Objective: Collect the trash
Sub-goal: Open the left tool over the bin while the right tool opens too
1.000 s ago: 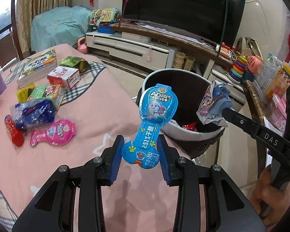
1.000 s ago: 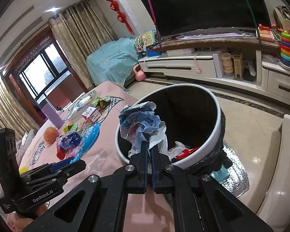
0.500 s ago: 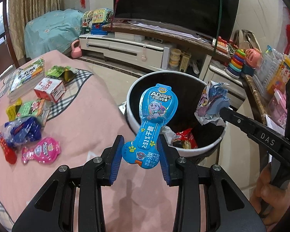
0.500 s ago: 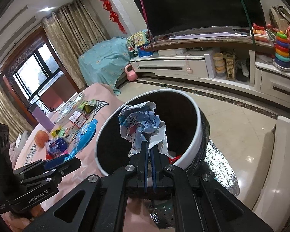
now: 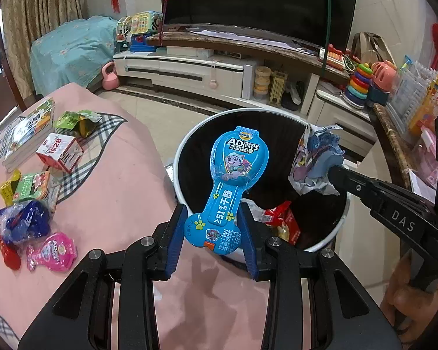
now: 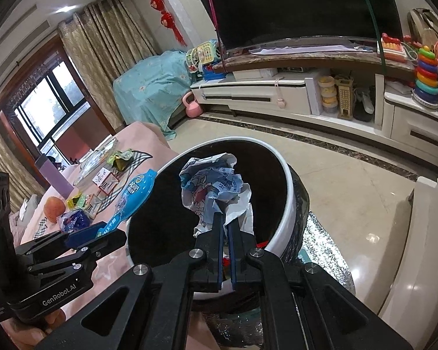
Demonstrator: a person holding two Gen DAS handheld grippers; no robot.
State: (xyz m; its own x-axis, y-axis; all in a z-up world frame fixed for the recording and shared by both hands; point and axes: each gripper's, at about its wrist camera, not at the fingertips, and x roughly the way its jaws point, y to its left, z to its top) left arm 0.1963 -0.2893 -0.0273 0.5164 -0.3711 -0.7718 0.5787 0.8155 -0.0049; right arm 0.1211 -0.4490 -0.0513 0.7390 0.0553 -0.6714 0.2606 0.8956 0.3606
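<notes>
While both hands carry a load at the bin, the task sits roughly midway. Left gripper has its jaws pinching the lower end of a blue bone-shaped plastic snack wrapper, which stands upright with its top over the mouth of the round white-rimmed black trash bin. Right gripper has its jaws pressed nearly together on a crumpled blue-and-white printed paper ball, held above the bin opening. Neither piece released yet.

Done, judging by the contents: a red-and-white foil wrapper and some pale scraps already lie at the bin bottom.

Left, on the pink tablecloth:
- 1 pink bone-shaped snack wrapper
- 1 clear bag with blue pieces inside
- 1 green-and-yellow small carton
- 1 red-and-white small box marked 1928
- 1 crumpled green foil pouch

Whether the stacked books count as trash, cannot tell. Next, probably, 2 drops, then more trips to the table.
</notes>
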